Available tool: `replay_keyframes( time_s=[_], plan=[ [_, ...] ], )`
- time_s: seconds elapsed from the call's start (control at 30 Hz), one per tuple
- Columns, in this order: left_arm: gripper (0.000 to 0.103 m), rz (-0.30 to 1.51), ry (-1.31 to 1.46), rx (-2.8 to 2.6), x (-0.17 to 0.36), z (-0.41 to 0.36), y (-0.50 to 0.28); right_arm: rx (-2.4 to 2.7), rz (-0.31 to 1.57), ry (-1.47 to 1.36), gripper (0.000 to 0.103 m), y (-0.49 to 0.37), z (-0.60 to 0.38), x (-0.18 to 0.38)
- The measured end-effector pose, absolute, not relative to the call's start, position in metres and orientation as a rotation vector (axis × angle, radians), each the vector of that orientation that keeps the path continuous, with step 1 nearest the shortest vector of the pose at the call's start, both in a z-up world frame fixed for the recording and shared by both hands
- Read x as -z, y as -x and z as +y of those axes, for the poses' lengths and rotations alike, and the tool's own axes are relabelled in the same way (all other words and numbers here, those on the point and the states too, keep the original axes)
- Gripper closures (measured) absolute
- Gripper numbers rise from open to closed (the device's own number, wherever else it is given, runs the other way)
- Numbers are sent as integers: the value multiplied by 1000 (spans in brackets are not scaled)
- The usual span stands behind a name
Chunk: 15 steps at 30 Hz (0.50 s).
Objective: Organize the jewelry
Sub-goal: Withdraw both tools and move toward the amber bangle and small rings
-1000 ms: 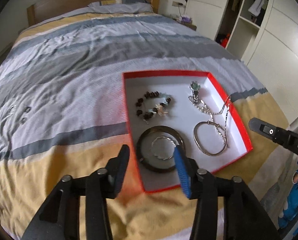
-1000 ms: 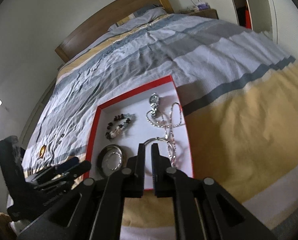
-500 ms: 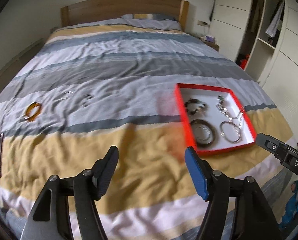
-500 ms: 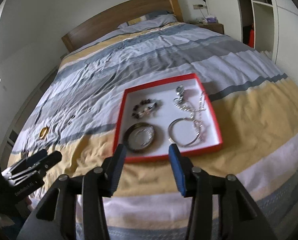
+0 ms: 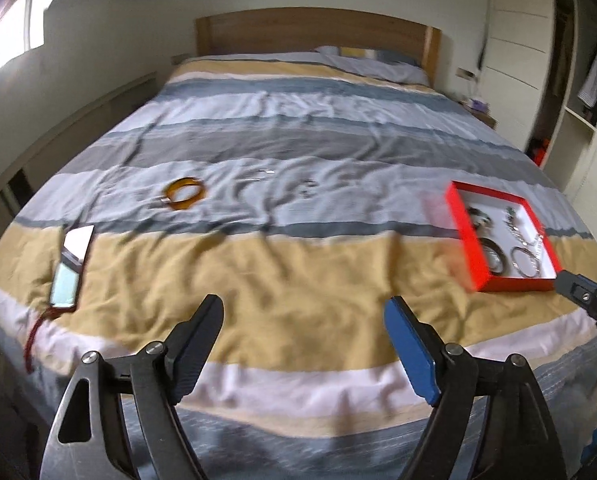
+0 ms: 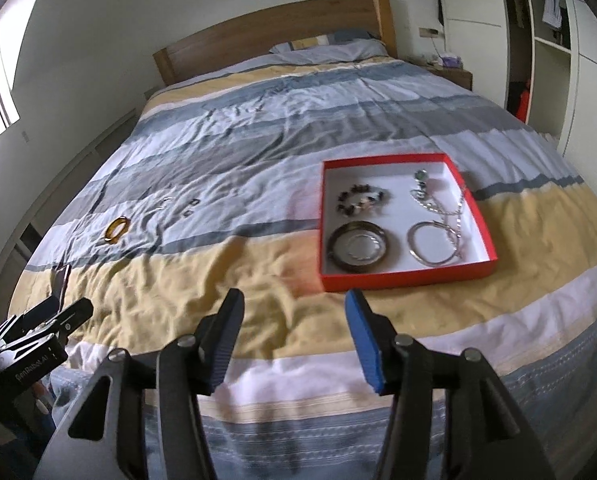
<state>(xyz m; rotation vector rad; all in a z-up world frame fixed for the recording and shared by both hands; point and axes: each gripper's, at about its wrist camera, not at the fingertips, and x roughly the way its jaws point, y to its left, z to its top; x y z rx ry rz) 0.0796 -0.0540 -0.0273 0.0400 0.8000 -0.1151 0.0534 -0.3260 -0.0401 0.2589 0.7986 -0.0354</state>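
A red box [image 6: 402, 278] with a white floor lies on the striped bedspread at the right; the left wrist view shows the red box [image 5: 458, 220] too. In it are a beaded bracelet [image 6: 360, 198], a dark bangle [image 6: 357, 246], a silver bangle [image 6: 432, 245] and a chain with a watch [image 6: 438, 204]. An amber bangle [image 5: 184, 194] and small silver pieces [image 5: 306, 189] lie loose on the bed to the left. My left gripper [image 5: 303, 318] hangs over the bed's near edge, its jaws opening, nothing between them. My right gripper [image 6: 294, 310] is below the box, jaws opening and empty.
A phone [image 5: 71, 268] with a red strap lies on the bed at the near left. The wooden headboard [image 5: 314, 34] stands at the far end. A white wardrobe [image 5: 578, 92] with open shelves runs along the right. A nightstand [image 6: 452, 74] sits by the pillow.
Both grippers have drawn back from the red box toward the bed's foot and swung left. The right gripper went from shut to open; the left one widened.
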Motion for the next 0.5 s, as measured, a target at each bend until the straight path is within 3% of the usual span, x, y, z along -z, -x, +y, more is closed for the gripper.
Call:
replay_keyframes(
  time_s=[0.5],
  plan=[
    [21, 758, 48, -10, 15, 21, -38, -53, 743, -146, 52, -22, -250, 11]
  ],
)
